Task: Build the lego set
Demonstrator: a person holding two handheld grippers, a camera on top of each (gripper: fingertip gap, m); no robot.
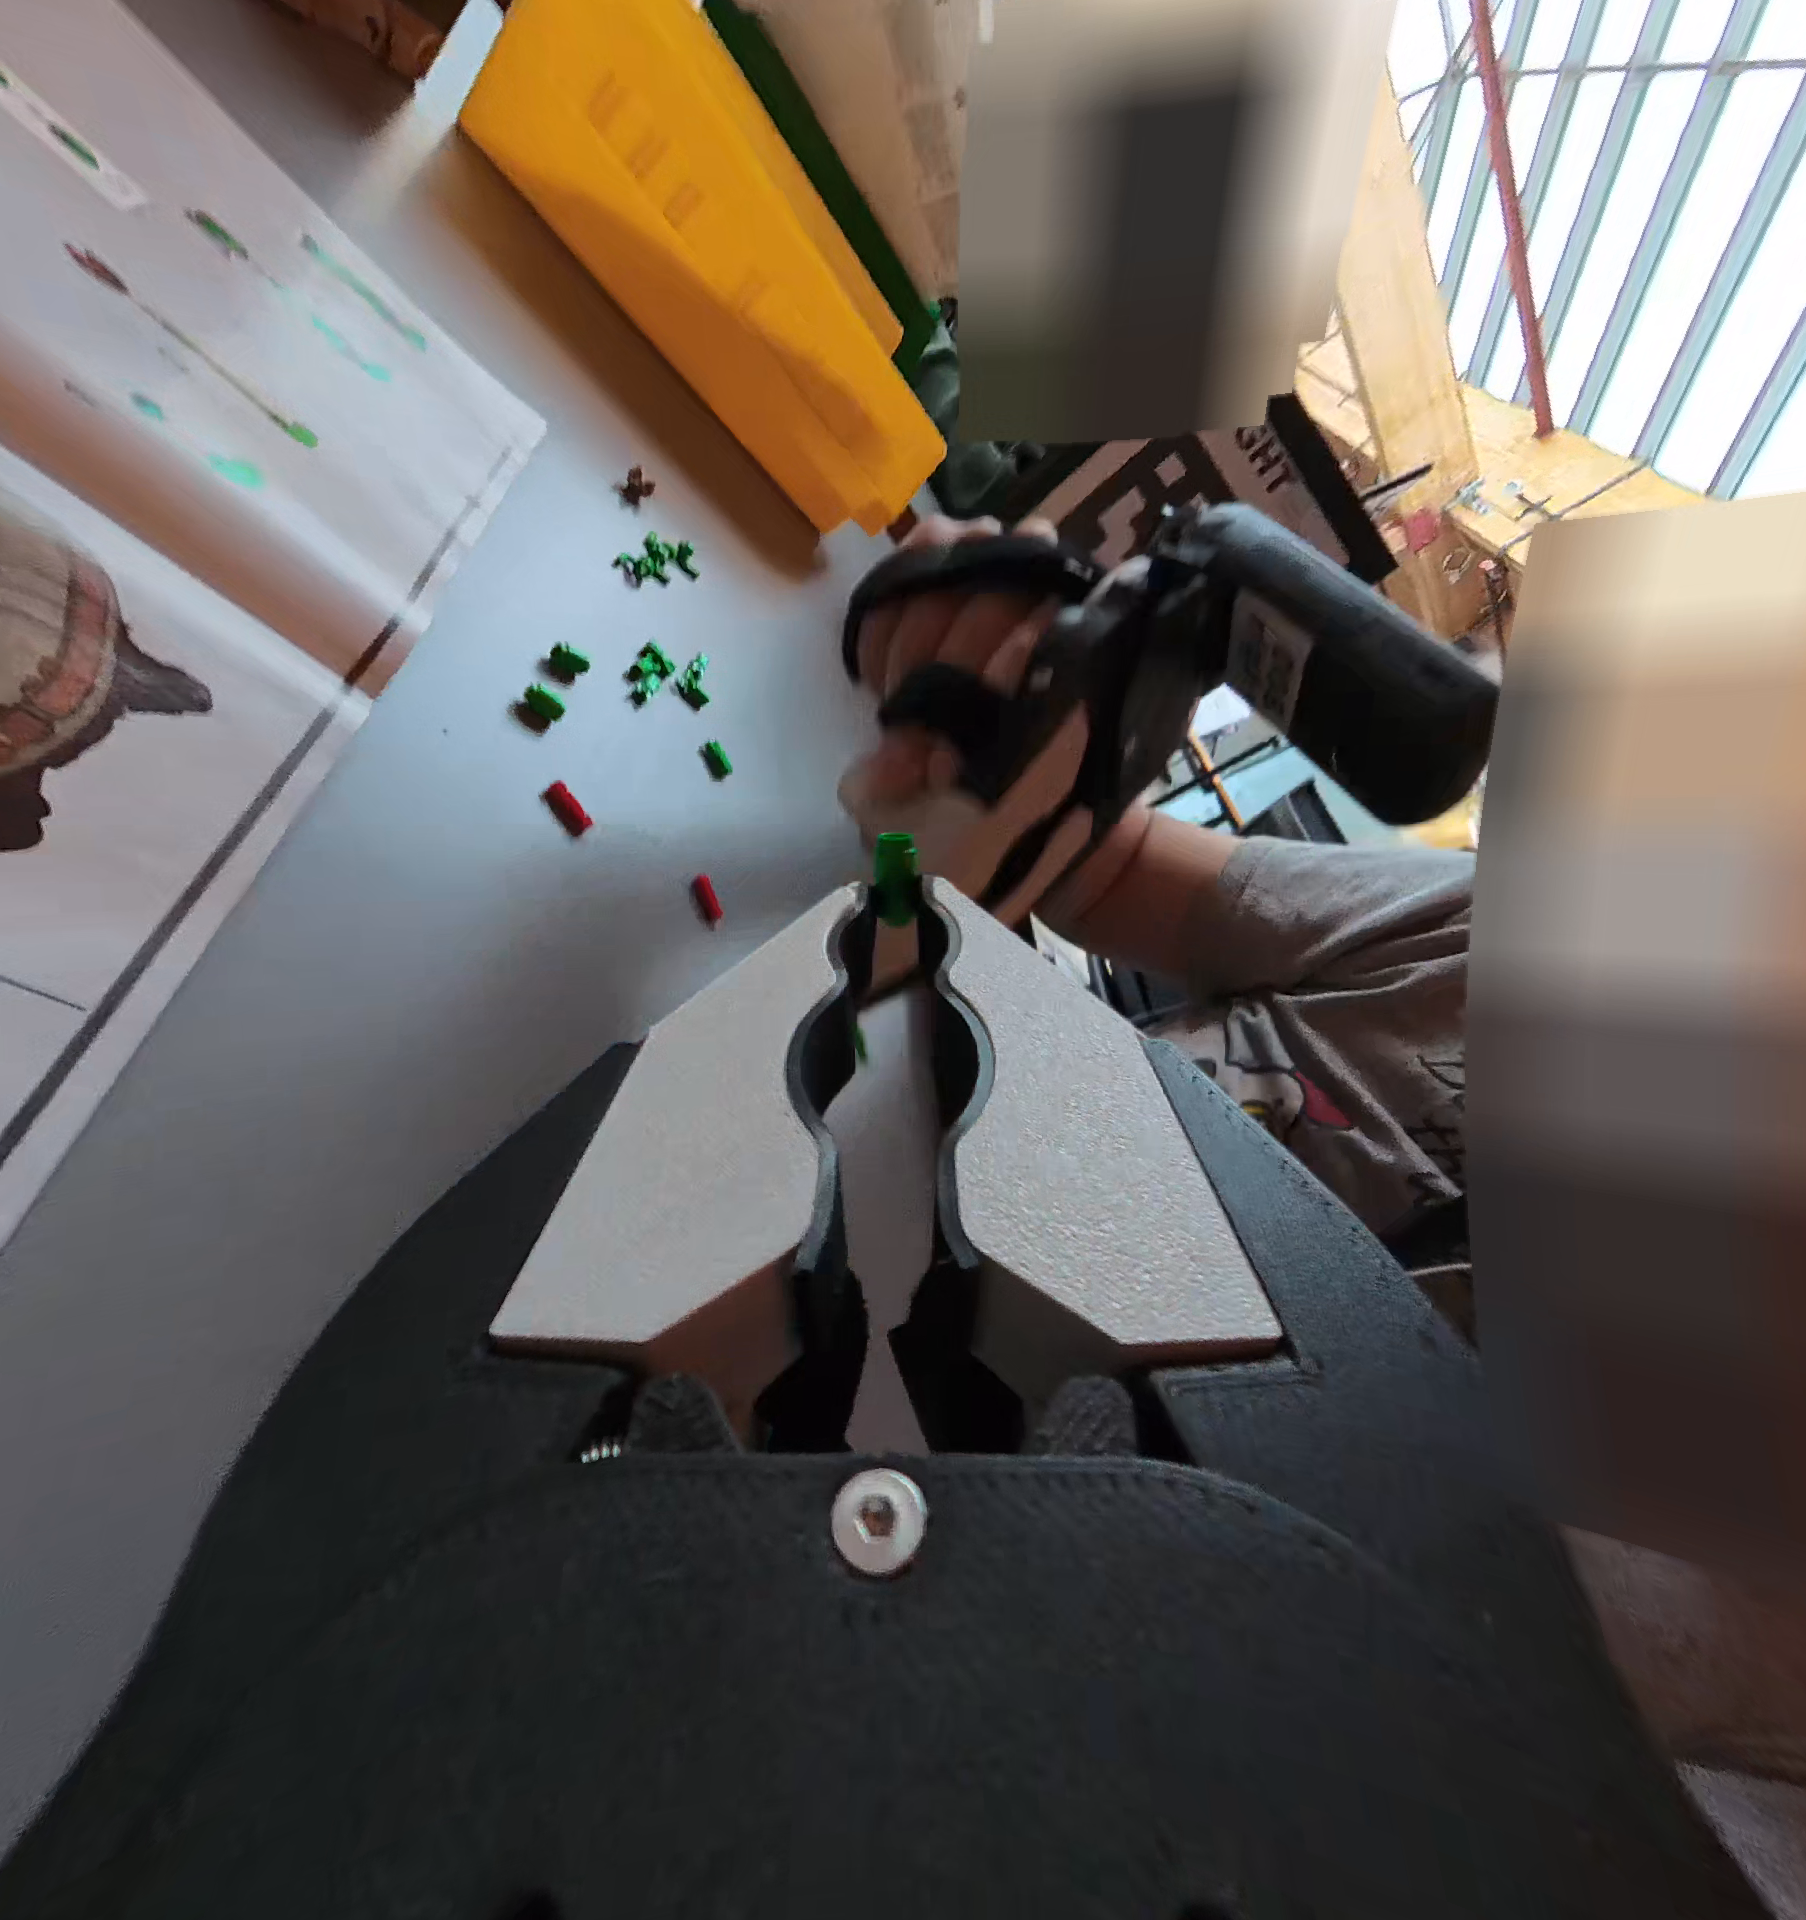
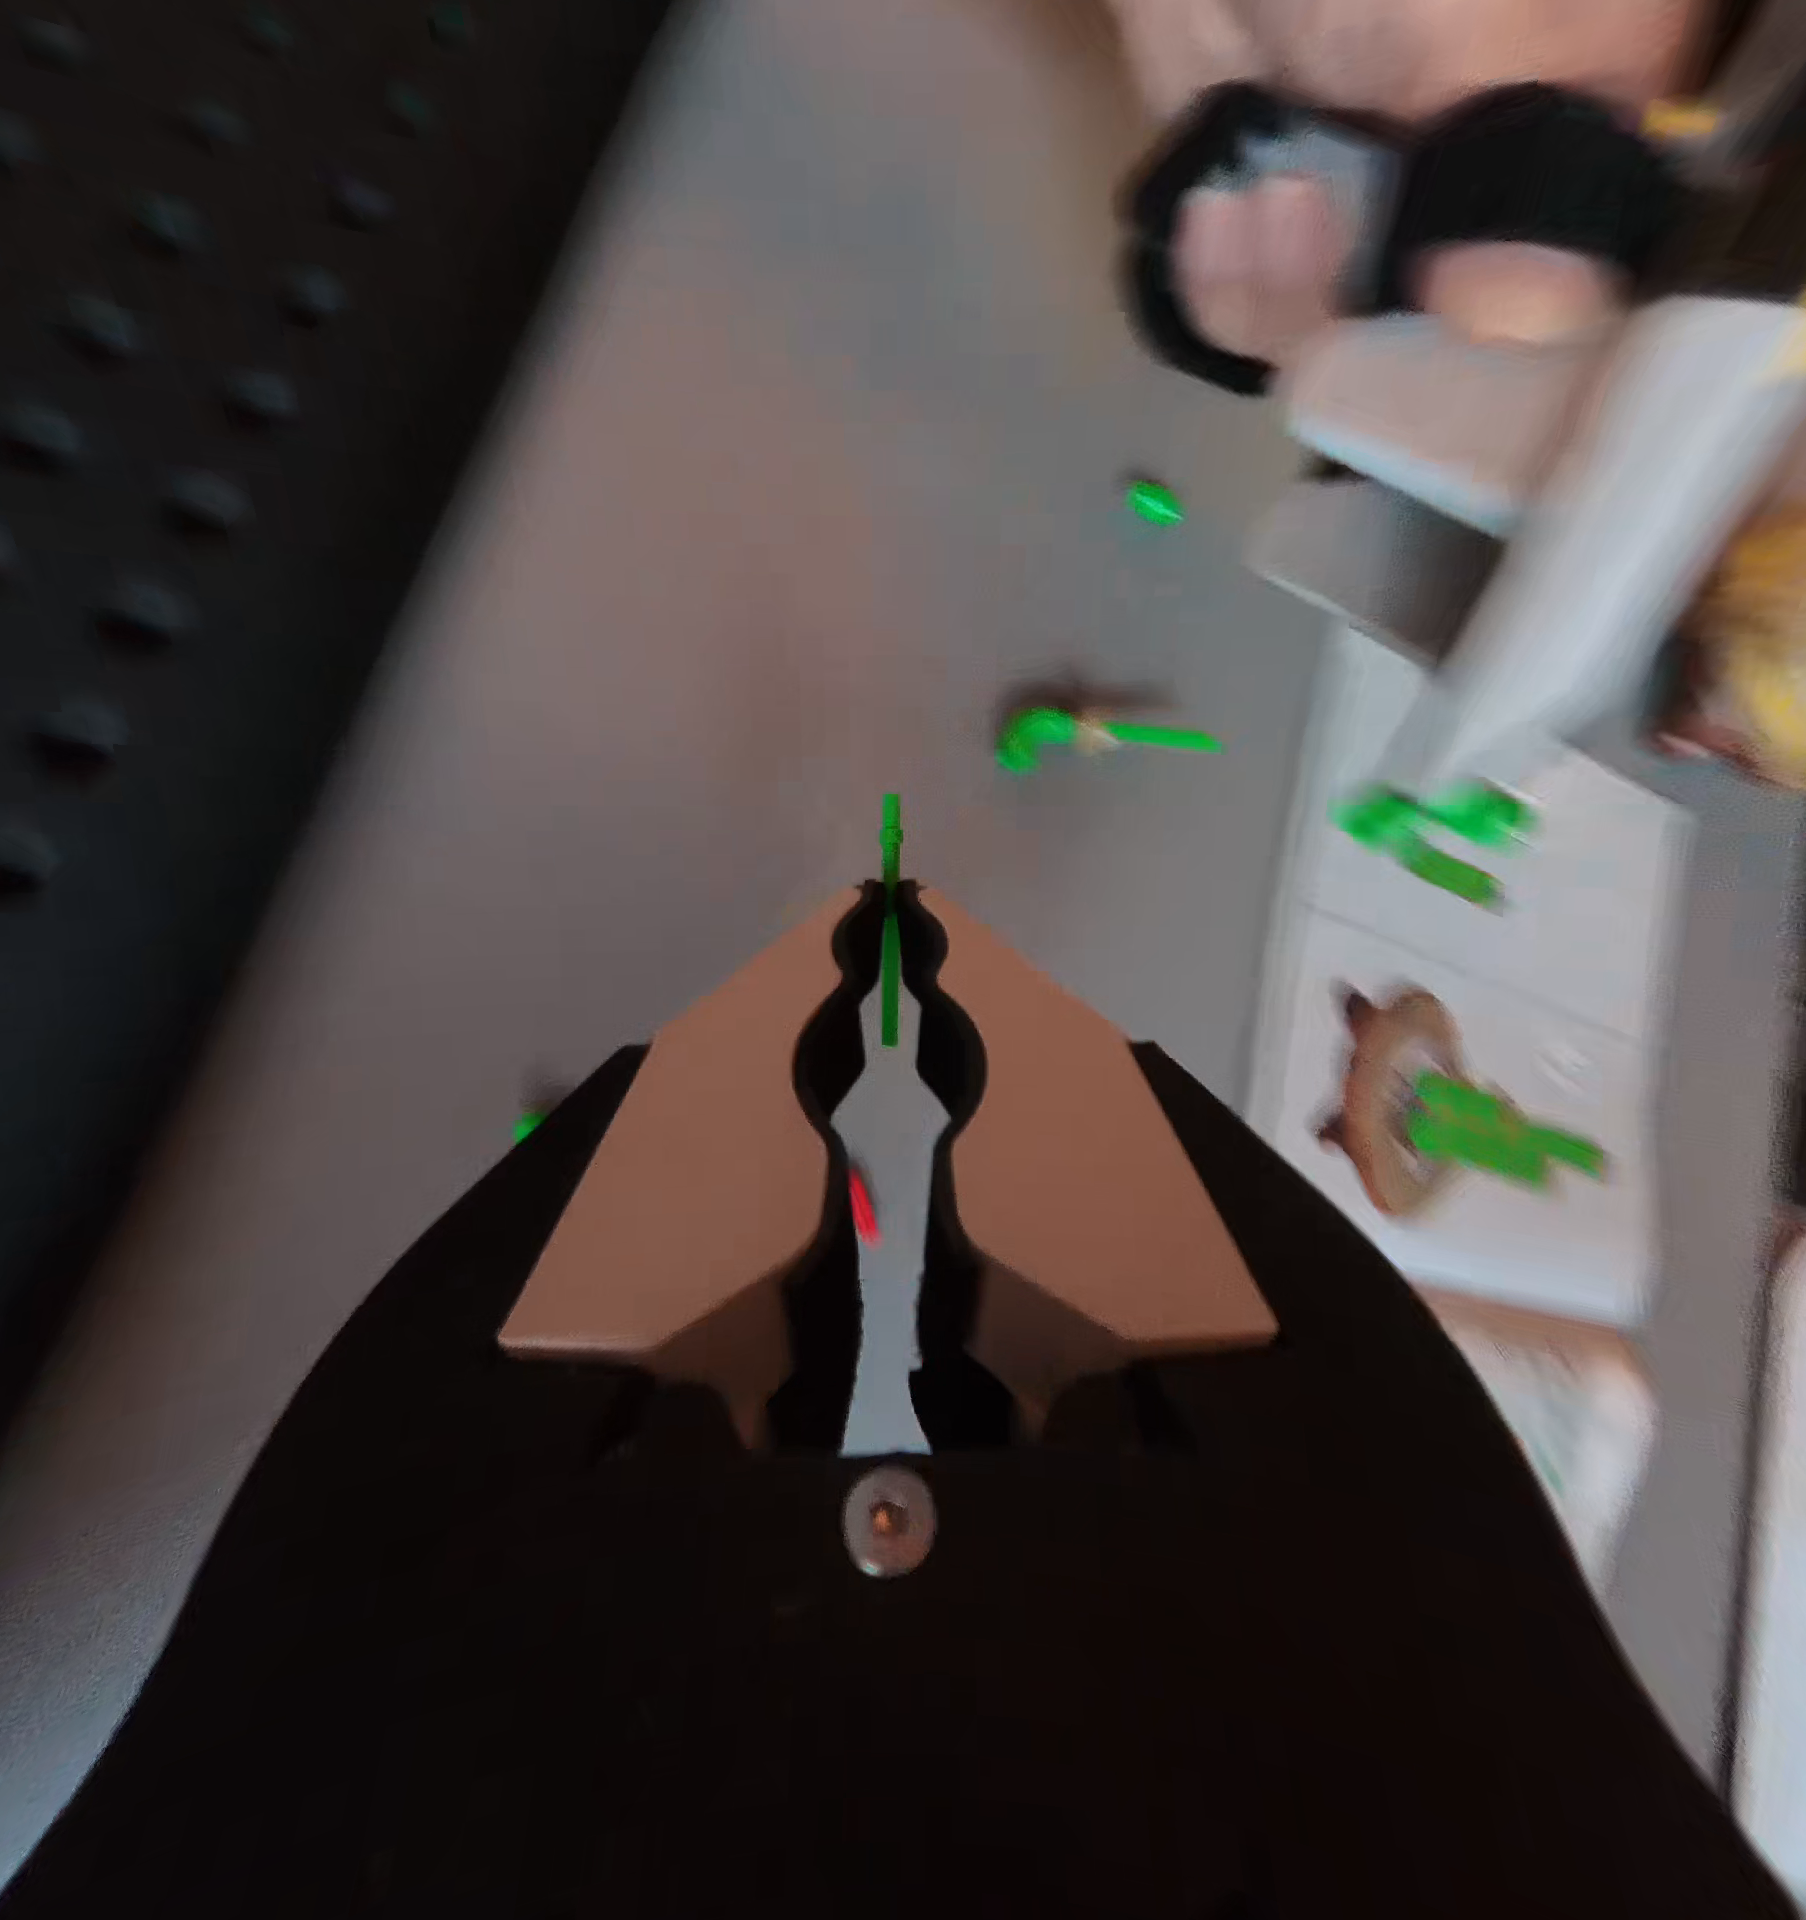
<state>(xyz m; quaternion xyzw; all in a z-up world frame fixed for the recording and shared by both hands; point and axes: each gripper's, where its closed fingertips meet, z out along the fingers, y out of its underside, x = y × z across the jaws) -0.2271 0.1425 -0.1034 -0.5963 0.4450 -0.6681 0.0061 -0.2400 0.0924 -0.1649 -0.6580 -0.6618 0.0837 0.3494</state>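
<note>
Blurring obscures the right wrist view. Right tool (image 2: pixel 891 885) pinches a thin green rod (image 2: pixel 890 935), long axis pointing forward. Left tool (image 1: pixel 891 896) grips a green stud piece (image 1: pixel 894 871) above the bench (image 1: pixel 379 1039), its lower part hidden.

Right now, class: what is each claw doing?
Left claw: closed on a small green piece.
Right claw: closed on a thin green rod.

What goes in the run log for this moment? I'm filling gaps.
left tool: shut on green stud piece | right tool: shut on thin green rod | loose pieces: on table
</note>
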